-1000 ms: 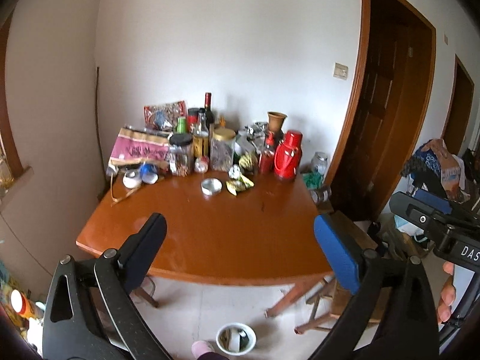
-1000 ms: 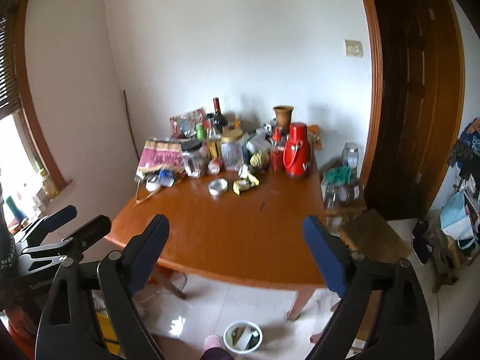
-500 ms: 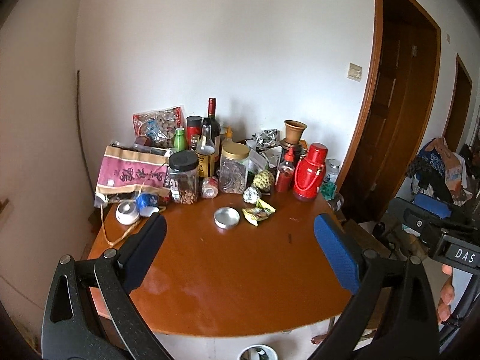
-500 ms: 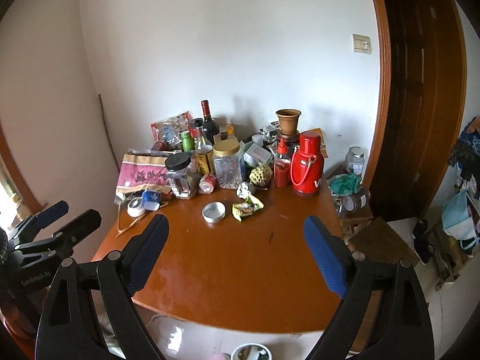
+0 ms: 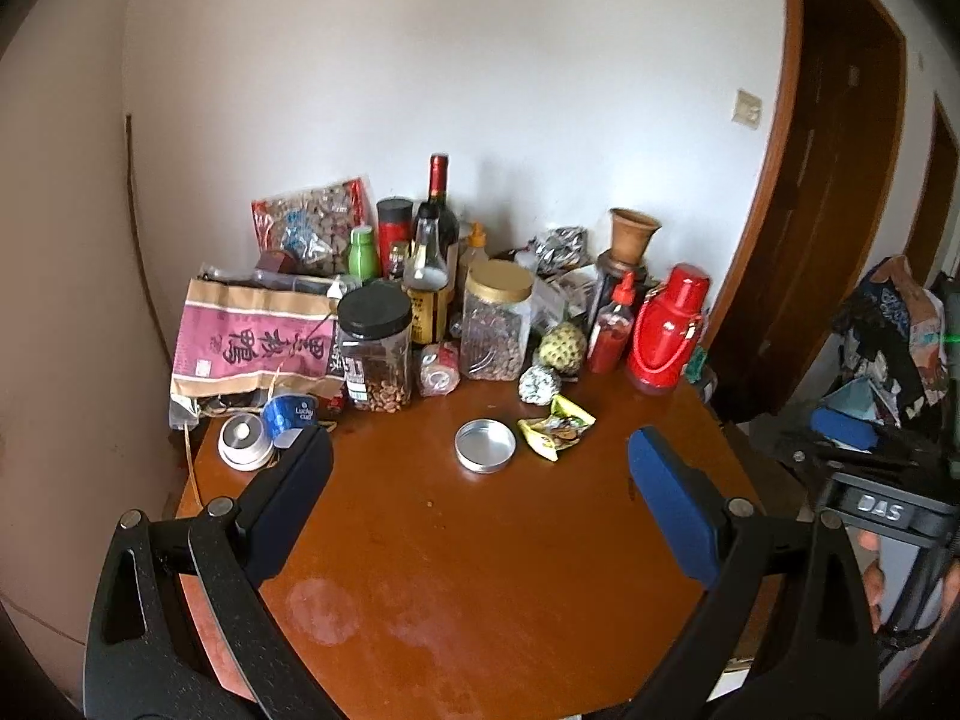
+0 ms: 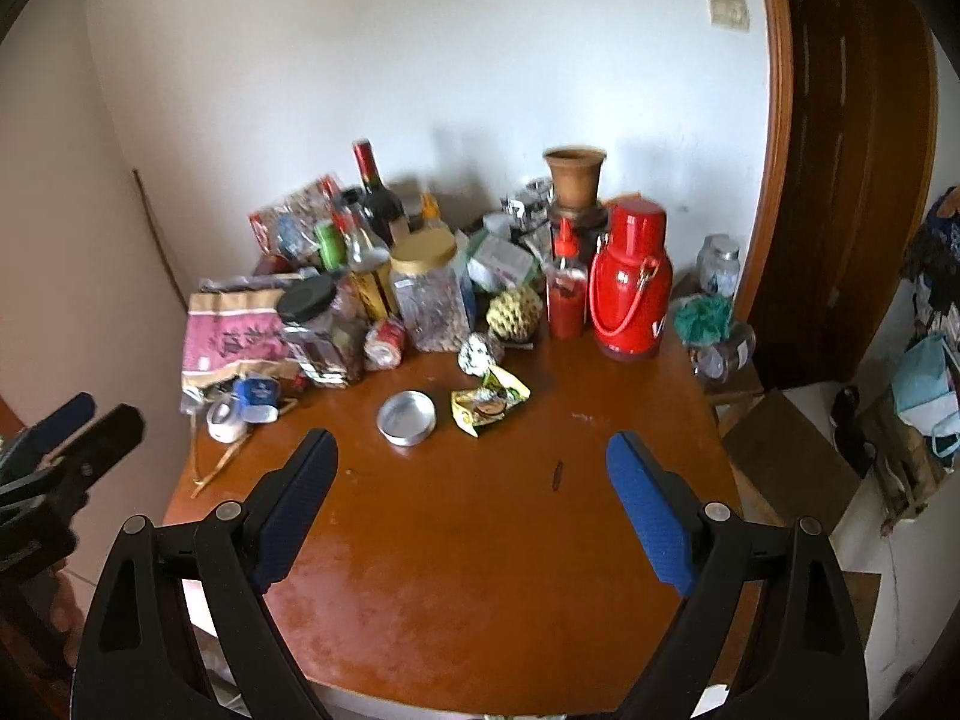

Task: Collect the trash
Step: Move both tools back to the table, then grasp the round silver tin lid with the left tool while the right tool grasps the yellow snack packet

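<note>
Wooden and reddish-brown, the table (image 5: 480,570) is bare over its whole near half, right out to the curved front edge, while its far edge along the white wall is crowded with containers. Both grippers hang over that bare stretch: the left gripper (image 5: 480,468) and the right gripper (image 6: 471,468) each have their jaws spread wide with nothing between them. Just beyond the open wood lies the trash: one crumpled yellow-green snack wrapper (image 5: 557,429), flat on the table beside one shallow round metal lid (image 5: 485,445), the two close but not touching. Behind the wrapper sits one foil ball (image 5: 539,384). Further back stand two clear jars, one black-lidded jar (image 5: 375,348) and one gold-lidded jar (image 5: 497,321), then one red thermos (image 5: 666,330) near the right edge, one red squeeze bottle (image 5: 612,327) just left of it, and one dark wine bottle (image 5: 437,210) against the wall. At the left edge one pink printed bag (image 5: 258,339) leans, with one small white round tin (image 5: 243,449) in front of it. To the right of the table a brown door (image 5: 834,180) stands in its frame
</note>
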Available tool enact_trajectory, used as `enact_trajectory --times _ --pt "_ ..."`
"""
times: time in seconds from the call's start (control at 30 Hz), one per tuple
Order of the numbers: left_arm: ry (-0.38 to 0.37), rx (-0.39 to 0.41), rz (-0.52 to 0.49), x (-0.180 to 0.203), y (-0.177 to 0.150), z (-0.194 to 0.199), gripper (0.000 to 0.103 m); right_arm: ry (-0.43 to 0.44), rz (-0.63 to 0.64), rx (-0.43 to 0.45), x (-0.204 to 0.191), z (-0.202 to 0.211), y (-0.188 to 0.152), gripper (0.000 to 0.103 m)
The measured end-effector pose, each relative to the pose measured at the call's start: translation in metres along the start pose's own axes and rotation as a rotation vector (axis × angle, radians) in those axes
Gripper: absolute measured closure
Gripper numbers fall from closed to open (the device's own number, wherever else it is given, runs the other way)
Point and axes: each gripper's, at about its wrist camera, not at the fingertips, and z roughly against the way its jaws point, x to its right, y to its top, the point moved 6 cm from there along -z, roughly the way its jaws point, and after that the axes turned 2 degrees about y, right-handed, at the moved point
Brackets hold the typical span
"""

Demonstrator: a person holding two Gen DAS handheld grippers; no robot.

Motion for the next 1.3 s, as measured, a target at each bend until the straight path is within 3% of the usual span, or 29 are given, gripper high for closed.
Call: enact_trajectory --times 0.13,0.53,0.73,0.9,1.07,1.17,1.23,1.3 --pt "0.052 -0.031 0.056 -0.005 0.000 -0.033 0.004 0.037 -0.012 -0.094 0.015 -0.049 0.009 0.013" --pt "0.179 -0.255 0.199 -0.031 -0.035 -0.159 0.004 0.075 -0.027 -0.366 0.040 -0.213 0.008 0.013" --pt "0.205 -0.345 0.218 -0.039 -0.058 -0.212 0.005 0.097 0.099 -0.421 0.032 -0.272 0.000 0.013" --pt "0.206 -0.385 0.219 -0.039 -0.066 -0.242 0.027 0.102 0.237 -0.426 0.024 -0.295 -0.002 0.013" --pt "0.155 -0.419 0.248 -0.034 -0.073 -0.271 0.044 0.146 0.237 -0.438 0.021 -0.304 -0.007 0.015" --pt "0.128 -0.434 0.273 -0.032 -0.076 -0.283 0.052 0.185 0.239 -0.427 0.019 -0.298 -0.007 0.032" --pt "0.118 -0.447 0.287 -0.030 -0.078 -0.291 0.056 0.181 0.266 -0.421 0.017 -0.295 -0.008 0.057" --pt "0.115 -0.454 0.293 -0.028 -0.080 -0.297 0.062 0.187 0.288 -0.421 0.015 -0.291 -0.009 0.075"
